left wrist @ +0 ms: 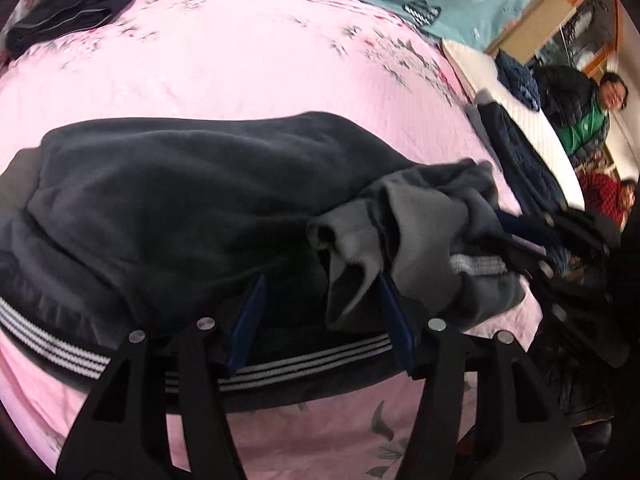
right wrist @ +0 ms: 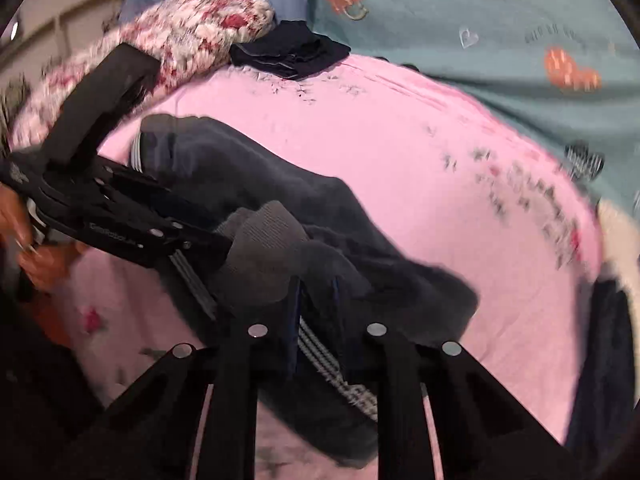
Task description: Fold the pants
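Dark pants (left wrist: 180, 192) with white side stripes lie across a pink bedsheet (left wrist: 240, 72), one part folded over. Their grey ribbed cuffs (left wrist: 420, 220) are bunched at the near right. My left gripper (left wrist: 322, 284) is open, its blue pads wide apart, with pant cloth and a cuff flap lying between them. At the right edge of this view, the right gripper (left wrist: 532, 256) bites the striped cuff end. In the right wrist view, my right gripper (right wrist: 316, 288) is shut on the pants (right wrist: 248, 168), striped seam between its fingers. The left gripper (right wrist: 192, 240) touches the cuffs (right wrist: 268, 240).
A folded dark garment (left wrist: 68, 4) (right wrist: 288, 54) lies at the sheet's far corner. A teal blanket (right wrist: 460, 40) and a floral pillow (right wrist: 192, 32) border the bed. More dark clothes (left wrist: 520, 160) lie at the right edge, near two people (left wrist: 580, 108). A hand (right wrist: 24, 220) holds the left gripper.
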Demonstrator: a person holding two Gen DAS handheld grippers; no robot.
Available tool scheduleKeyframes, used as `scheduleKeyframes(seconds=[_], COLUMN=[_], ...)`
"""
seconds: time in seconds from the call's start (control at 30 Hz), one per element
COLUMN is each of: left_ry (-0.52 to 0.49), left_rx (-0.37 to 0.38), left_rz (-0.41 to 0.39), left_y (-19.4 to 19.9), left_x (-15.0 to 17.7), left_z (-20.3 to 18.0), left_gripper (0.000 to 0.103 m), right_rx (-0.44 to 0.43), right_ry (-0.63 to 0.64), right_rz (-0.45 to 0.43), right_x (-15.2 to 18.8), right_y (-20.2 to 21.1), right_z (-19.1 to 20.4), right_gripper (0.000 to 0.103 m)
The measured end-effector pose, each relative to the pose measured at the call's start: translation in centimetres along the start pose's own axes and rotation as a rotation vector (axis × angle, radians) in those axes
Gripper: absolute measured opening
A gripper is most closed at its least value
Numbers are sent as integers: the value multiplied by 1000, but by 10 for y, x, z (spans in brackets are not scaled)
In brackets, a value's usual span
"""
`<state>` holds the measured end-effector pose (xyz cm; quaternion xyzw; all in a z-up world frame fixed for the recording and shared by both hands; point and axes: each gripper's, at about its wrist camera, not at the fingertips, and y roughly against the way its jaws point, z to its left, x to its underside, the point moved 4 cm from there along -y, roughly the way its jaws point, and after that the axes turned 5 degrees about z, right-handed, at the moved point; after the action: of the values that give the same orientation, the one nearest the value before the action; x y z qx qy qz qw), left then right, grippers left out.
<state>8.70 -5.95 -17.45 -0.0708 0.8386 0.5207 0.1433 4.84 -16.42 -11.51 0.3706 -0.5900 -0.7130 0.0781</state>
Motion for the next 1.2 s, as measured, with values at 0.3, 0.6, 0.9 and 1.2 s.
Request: scheduleKeyframes(seconds=[0.3,0.6,0.9,1.2], left_ry=[49,24,27,4], left_rx=[50,17,15,40], left_rz=[-71,-70,-93,-191], left_y=[36,-1,6,73], left_x=[0,8,13,1], left_z=[8,7,9,-2], left_gripper=[63,61,57,56], right_rx=[-137,-245,-334,-204], right_ry=[69,341,244,370], right_rz=[-72,90,85,58], right_x=[-47,-65,-78,-69], right_y=[29,0,-44,-44], right_z=[-5,-2,12,28], right_gripper=[59,18,18,36])
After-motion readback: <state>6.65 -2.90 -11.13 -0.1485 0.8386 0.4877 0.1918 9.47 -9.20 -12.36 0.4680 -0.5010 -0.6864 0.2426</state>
